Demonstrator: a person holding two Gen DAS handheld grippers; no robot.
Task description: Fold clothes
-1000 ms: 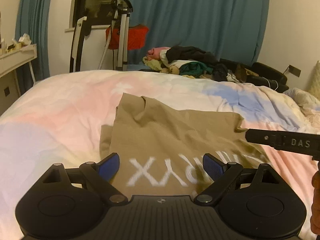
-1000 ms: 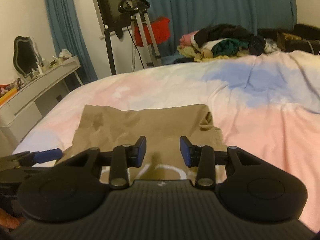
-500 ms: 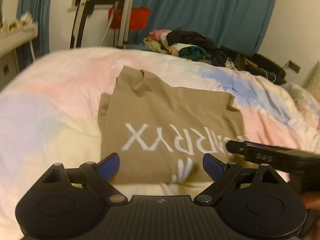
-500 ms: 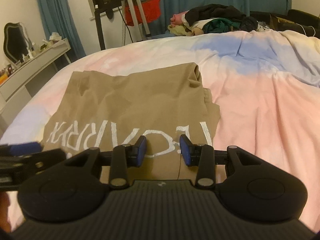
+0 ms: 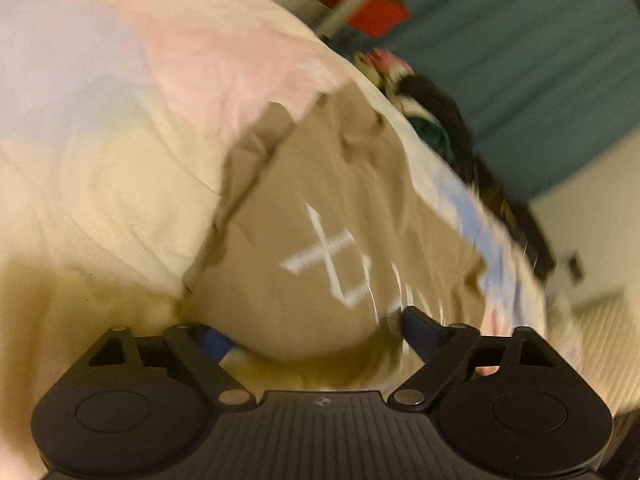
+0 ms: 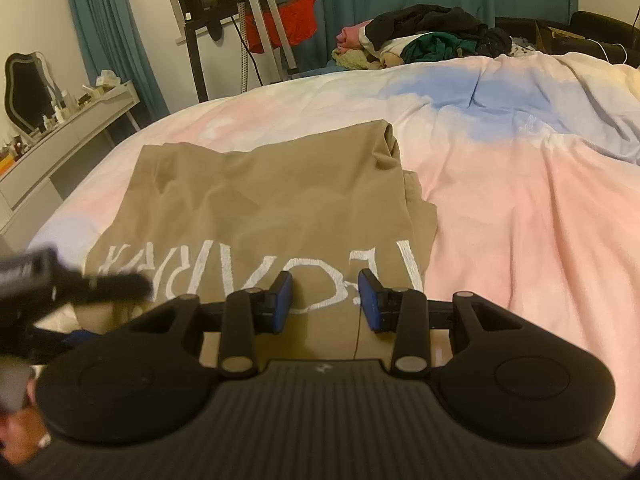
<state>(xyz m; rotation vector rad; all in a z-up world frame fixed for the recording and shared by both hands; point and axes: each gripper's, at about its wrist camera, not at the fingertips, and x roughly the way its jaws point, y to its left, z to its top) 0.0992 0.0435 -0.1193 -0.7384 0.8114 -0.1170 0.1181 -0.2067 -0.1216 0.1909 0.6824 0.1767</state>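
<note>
Near bed point(image 6: 520, 208) front edge: tan shirt point(image 6: 260, 200), soft, limp; grab hem corners. Left claw point(image 5: 316, 332) closing around hem, right claw point(image 6: 325, 300) released.

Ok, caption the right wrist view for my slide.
Right gripper poised over tan shirt on pastel duvet.

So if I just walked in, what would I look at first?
Probably the tan shirt with big white letters, spread on the pastel pink, blue and cream bedspread. Next, the two black grippers at its near edge: the left gripper is closing around the hem, and the right gripper hangs over the lettering. Behind them, a messy clothes pile sits before teal curtains.
</note>
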